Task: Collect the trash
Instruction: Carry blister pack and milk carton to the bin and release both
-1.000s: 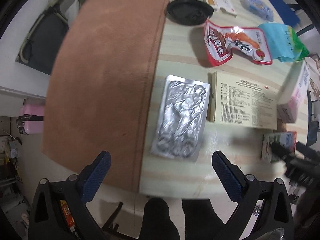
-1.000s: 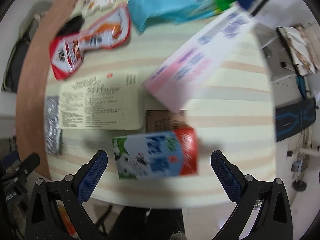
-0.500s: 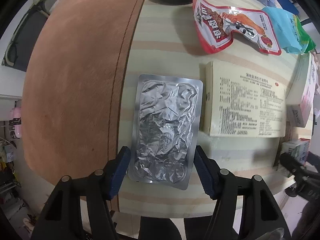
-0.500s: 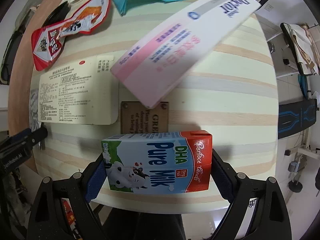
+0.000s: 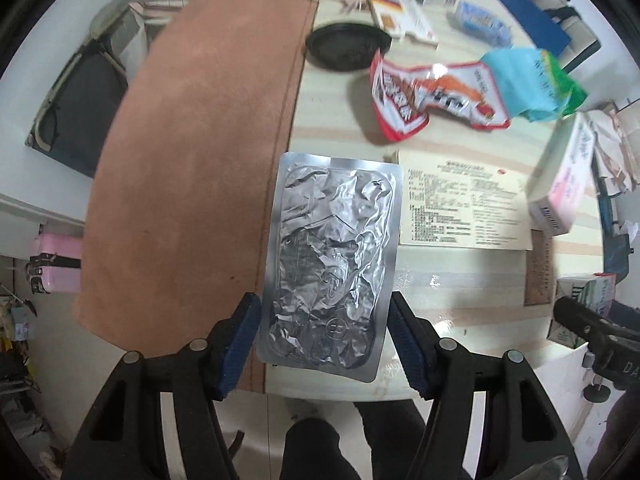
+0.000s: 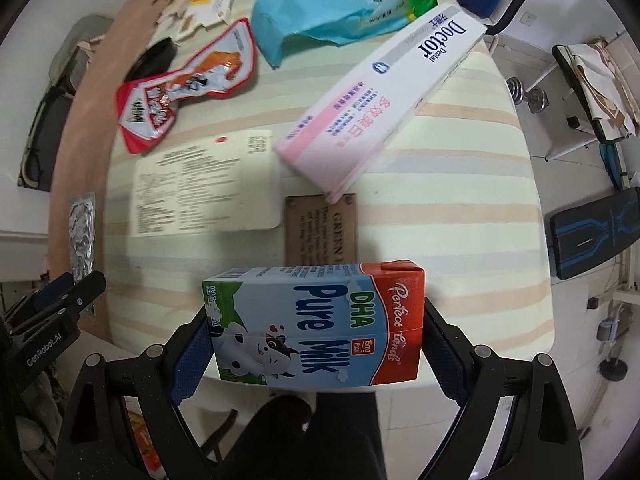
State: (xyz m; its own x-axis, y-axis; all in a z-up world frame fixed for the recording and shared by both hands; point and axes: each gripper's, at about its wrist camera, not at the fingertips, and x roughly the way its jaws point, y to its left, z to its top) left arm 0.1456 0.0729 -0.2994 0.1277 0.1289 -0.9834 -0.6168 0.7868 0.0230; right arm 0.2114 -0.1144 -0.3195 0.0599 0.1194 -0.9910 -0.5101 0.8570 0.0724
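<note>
Both grippers (image 5: pixel 324 344) (image 6: pixel 316 346) are black-framed with blue ribbed pads and silver screws.

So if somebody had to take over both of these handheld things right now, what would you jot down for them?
Left tool: shut on the silver foil pack, lifted above the table.
Right tool: shut on the milk carton at the table's near edge.
Done: two pieces gripped.
Left on the table: red snack wrapper, blue-green bag, toothpaste box, flat cream box. No bin in view.
</note>
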